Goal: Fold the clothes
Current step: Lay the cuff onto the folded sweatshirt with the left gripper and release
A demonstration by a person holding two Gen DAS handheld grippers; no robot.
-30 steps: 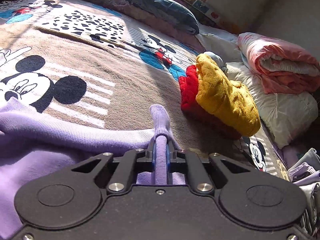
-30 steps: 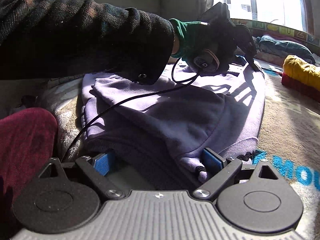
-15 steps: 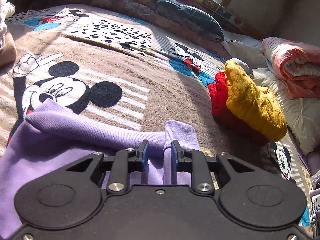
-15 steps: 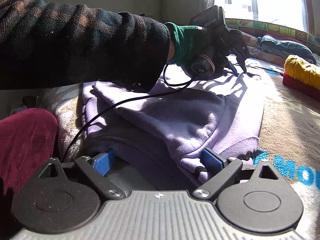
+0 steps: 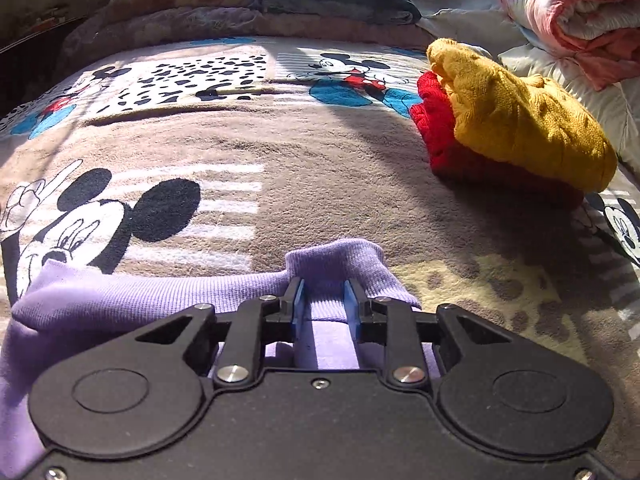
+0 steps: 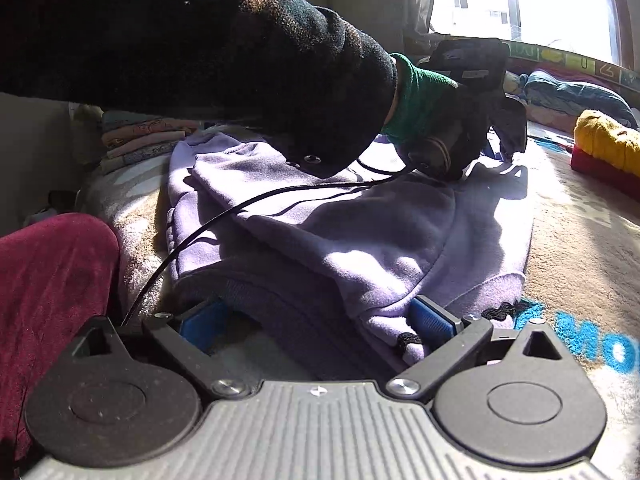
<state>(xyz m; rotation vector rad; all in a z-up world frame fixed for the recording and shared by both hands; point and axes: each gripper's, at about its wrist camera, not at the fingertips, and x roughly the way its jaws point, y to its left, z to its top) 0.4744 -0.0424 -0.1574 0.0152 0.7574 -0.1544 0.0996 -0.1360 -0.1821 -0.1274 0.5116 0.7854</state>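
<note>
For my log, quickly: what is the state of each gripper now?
Left gripper: open, purple sweater cuff lying loose between its fingers.
Right gripper: open wide around the sweater's edge.

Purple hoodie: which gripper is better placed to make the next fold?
Probably the right gripper: open, its fingers either side of the purple hoodie's near edge. The left gripper is open too, over the cuff lying flat at the far end.

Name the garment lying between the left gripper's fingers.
The purple sweatshirt: its ribbed cuff sits between the left gripper; the yellow sweater and red sweater lie stacked apart.
</note>
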